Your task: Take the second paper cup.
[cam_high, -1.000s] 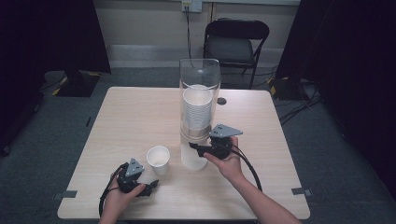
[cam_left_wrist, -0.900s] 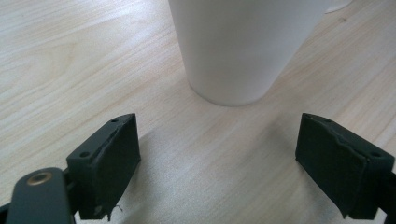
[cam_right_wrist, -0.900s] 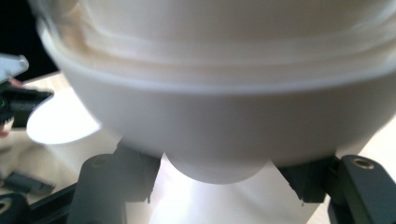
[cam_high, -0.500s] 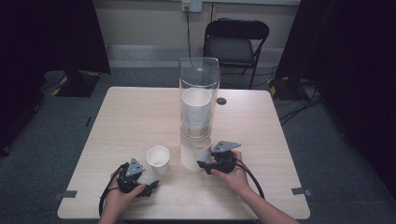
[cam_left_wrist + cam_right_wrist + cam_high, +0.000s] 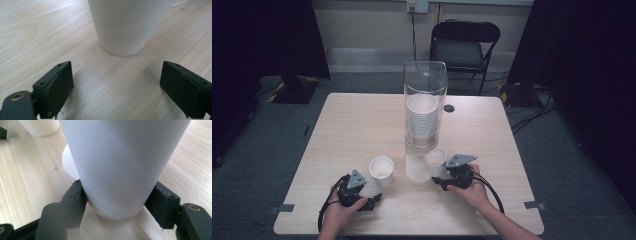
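the right gripper (image 5: 115, 202) clamped a white paper cup (image 5: 435, 161) to set it down; the left gripper's (image 5: 116, 86) jaws had just opened, releasing another white paper cup (image 5: 127, 25).

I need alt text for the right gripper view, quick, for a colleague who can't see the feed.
The right gripper is clamped on the lower part of a white paper cup, one black jaw on each side of its base, above the light wooden table. A second white cup stands at the upper left.

White paper cups (image 5: 381, 170), clear dispenser tube (image 5: 425, 85), pale woodgrain table (image 5: 357, 125), black chair (image 5: 464, 47)
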The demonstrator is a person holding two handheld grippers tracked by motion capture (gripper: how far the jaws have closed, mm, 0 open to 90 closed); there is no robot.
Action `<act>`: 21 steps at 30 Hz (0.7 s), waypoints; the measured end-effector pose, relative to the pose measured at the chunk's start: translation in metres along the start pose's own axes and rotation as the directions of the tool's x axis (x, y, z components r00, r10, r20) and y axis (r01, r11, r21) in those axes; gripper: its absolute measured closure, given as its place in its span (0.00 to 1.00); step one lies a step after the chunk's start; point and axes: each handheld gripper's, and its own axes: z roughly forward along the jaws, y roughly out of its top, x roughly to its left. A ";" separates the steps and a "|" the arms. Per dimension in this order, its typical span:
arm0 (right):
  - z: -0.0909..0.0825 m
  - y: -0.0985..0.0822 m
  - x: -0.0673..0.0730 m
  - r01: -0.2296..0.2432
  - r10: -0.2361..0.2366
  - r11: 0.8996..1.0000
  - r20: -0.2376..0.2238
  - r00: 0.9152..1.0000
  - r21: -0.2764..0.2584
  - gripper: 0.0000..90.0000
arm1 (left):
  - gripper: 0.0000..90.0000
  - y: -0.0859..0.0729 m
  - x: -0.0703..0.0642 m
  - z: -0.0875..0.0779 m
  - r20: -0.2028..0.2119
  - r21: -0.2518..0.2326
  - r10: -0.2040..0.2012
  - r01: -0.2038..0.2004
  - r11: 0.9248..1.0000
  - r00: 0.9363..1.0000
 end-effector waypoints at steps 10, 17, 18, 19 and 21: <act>-0.011 -0.011 -0.010 -0.011 0.011 1.000 0.017 1.000 -0.002 0.40 | 0.12 0.000 0.000 0.000 0.000 0.000 0.000 0.000 1.000 1.000; -0.009 -0.015 -0.014 -0.038 0.038 0.999 0.022 0.999 0.009 0.40 | 0.12 0.000 0.000 0.000 0.000 0.000 0.000 0.000 1.000 1.000; -0.008 -0.015 -0.014 -0.036 0.036 0.999 0.025 0.999 0.011 0.40 | 0.12 0.000 0.000 0.000 0.000 0.000 0.000 0.000 1.000 1.000; -0.008 -0.016 -0.015 -0.033 0.033 0.999 0.027 0.999 0.015 0.40 | 0.12 0.000 0.000 0.000 0.000 0.000 0.000 0.000 1.000 1.000; -0.008 -0.016 -0.016 -0.030 0.030 0.999 0.029 0.999 0.018 0.39 | 0.12 0.000 0.000 0.000 0.000 0.000 0.000 0.000 1.000 1.000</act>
